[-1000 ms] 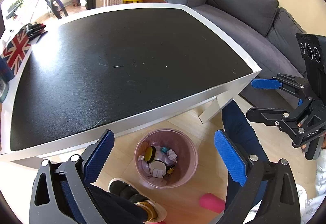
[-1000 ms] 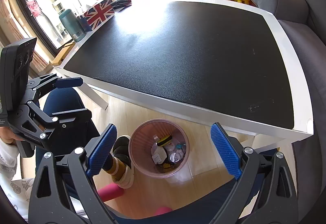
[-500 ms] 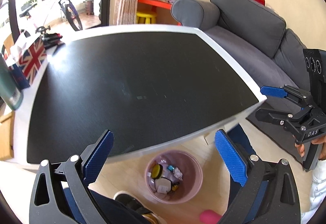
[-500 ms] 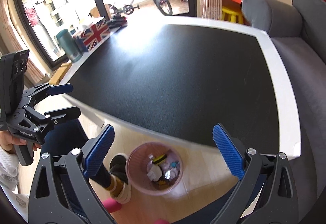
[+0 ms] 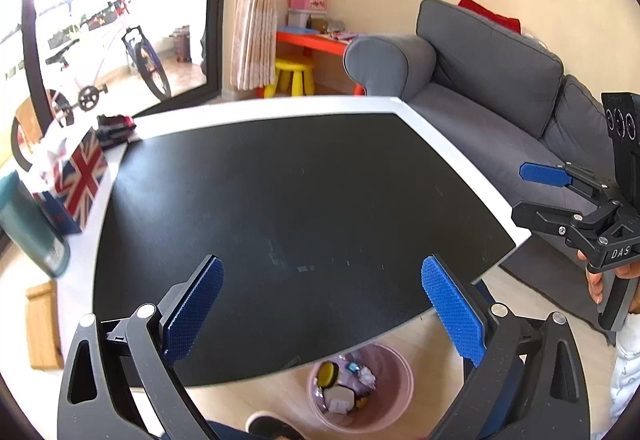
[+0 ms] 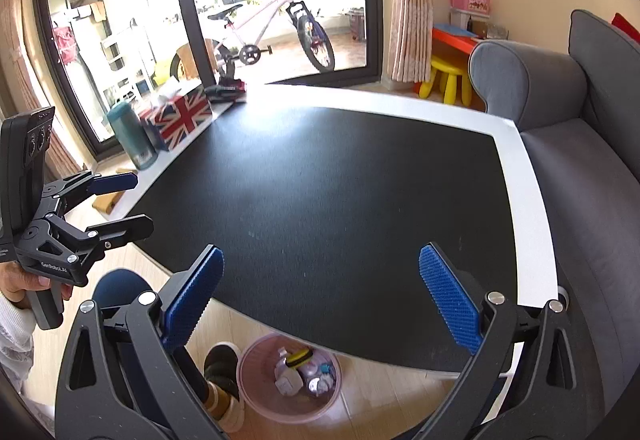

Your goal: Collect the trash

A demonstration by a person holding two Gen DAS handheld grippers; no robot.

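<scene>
Left wrist view: the left hand-held gripper [image 5: 322,314] has its blue pads spread wide apart with nothing between them. It points over the near edge of the black surface [image 5: 304,200], which has a white border. The pink bin [image 5: 394,384] stands on the floor below that edge, under and slightly right of the midpoint between the pads, well apart from them. Trash [image 5: 344,386] lies inside it, including a yellow and black round piece and white scraps. The right hand-held gripper [image 5: 532,196] shows at the right edge, held in a hand [image 5: 612,280], jaws apart and empty.

Right wrist view: the right hand-held gripper [image 6: 320,298] has just been opening; its pads now stand wide apart with nothing between them. The bin [image 6: 256,392] sits on the floor beneath the surface [image 6: 340,200] edge, below the gap between the pads, not touching them. The trash [image 6: 300,370] rests inside. A shoe [image 6: 222,372] is just beside the bin's left side. The left hand-held gripper [image 6: 132,204] appears at left, jaws apart, empty.
</scene>
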